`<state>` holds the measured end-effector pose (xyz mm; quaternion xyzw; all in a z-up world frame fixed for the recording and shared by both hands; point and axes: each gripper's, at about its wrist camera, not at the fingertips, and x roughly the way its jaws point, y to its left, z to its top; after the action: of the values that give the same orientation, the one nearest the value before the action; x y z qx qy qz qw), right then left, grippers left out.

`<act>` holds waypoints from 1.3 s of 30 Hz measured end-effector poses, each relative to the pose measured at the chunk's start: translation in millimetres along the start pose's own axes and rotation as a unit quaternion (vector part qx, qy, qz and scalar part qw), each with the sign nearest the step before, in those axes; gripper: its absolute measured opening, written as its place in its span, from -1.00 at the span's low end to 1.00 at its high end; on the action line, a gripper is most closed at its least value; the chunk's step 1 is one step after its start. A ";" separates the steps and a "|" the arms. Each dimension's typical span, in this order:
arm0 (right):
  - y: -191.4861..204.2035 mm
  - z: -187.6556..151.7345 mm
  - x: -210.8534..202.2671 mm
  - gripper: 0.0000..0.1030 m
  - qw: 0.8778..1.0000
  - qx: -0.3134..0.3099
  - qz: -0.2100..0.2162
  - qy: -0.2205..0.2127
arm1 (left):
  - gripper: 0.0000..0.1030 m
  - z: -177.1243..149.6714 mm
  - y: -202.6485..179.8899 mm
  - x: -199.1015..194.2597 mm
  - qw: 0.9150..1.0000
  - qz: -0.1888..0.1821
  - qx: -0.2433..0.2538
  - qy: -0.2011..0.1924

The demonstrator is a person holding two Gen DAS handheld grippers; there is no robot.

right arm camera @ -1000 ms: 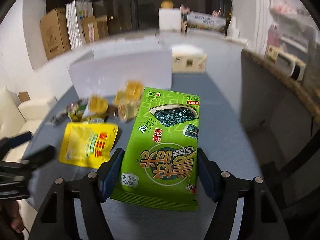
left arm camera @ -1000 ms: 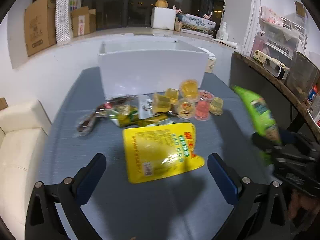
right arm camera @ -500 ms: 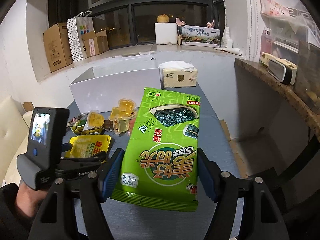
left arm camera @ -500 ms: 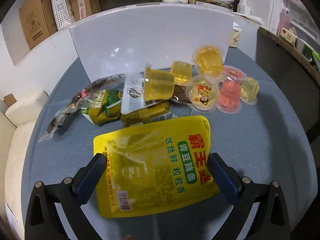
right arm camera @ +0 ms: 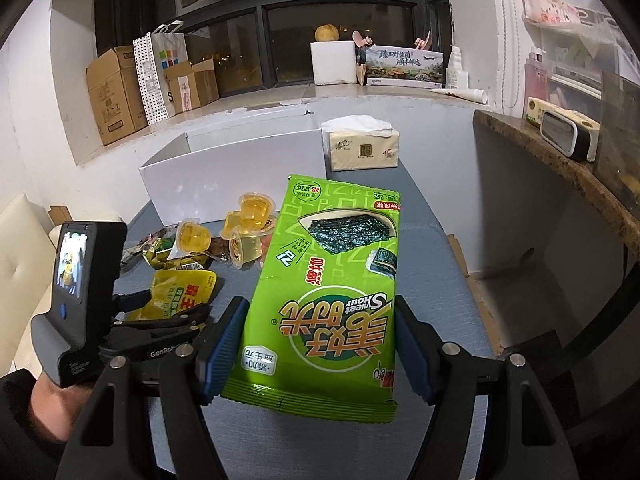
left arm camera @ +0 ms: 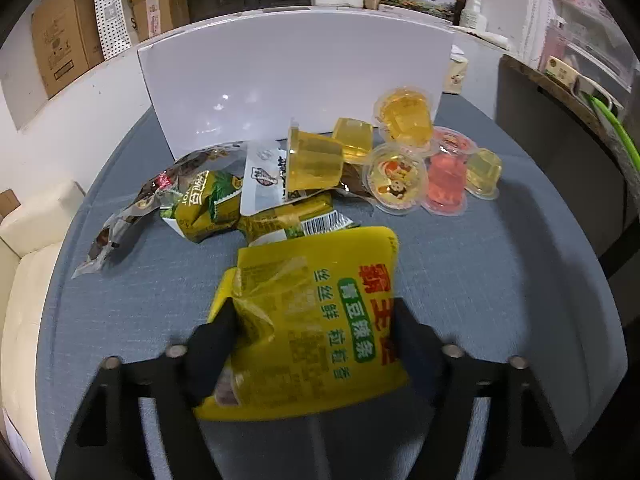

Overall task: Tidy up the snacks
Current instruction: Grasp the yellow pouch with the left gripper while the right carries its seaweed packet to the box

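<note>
A yellow snack pouch (left arm camera: pixel 312 272) lies on the blue-grey table (left arm camera: pixel 500 280). My left gripper (left arm camera: pixel 314 316) is closing on it, and its pads press the two sides so the left edge crumples. The right wrist view also shows this pouch (right arm camera: pixel 180 296) between the left gripper's fingers (right arm camera: pixel 188 316). My right gripper (right arm camera: pixel 318 312) is shut on a green seaweed pack (right arm camera: pixel 332 264) and holds it above the table. Behind them stands an open white box (left arm camera: pixel 296 80).
Several jelly cups (left arm camera: pixel 400 176) and crinkled wrapped snacks (left arm camera: pixel 208 204) lie in a heap before the white box. A tissue box (right arm camera: pixel 362 146) sits at the box's right. A dark counter (right arm camera: pixel 560 168) borders the table's right; a cream sofa (left arm camera: pixel 24 280) lies left.
My left gripper came down and forward over the yellow pouch, then its jaws narrowed onto it and buckled it. The right gripper still holds the green pack in the same place.
</note>
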<state>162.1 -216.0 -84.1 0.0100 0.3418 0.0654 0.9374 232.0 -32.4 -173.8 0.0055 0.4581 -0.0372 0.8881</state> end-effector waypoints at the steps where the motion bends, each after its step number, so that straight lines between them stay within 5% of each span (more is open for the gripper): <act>1: 1.3 -0.1 -0.4 0.45 1.000 -0.003 0.001 -0.001 | 0.35 -2.0 2.8 -2.4 1.000 -0.008 -0.002 -0.002; 10: 12.6 1.9 -4.2 0.45 1.000 -0.019 0.004 -0.009 | 0.20 -17.2 23.8 -31.6 0.999 -0.037 -0.020 -0.020; 19: 31.9 30.1 -4.0 0.45 0.998 -0.044 0.029 -0.030 | 0.20 3.1 38.3 -112.6 0.992 -0.044 -0.016 -0.116; 29: 43.7 128.7 26.6 0.45 0.995 -0.052 0.061 -0.064 | 0.21 105.2 64.1 -146.5 0.980 -0.033 -0.008 -0.198; 39: 64.4 221.7 112.4 0.45 0.994 -0.082 0.064 -0.040 | 0.21 209.0 89.6 -87.0 0.984 -0.028 -0.025 -0.176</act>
<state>382.1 -131.9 18.0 -0.0428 0.2963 0.1523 0.9419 358.2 53.0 16.1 -0.0359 0.2956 -0.0511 0.9533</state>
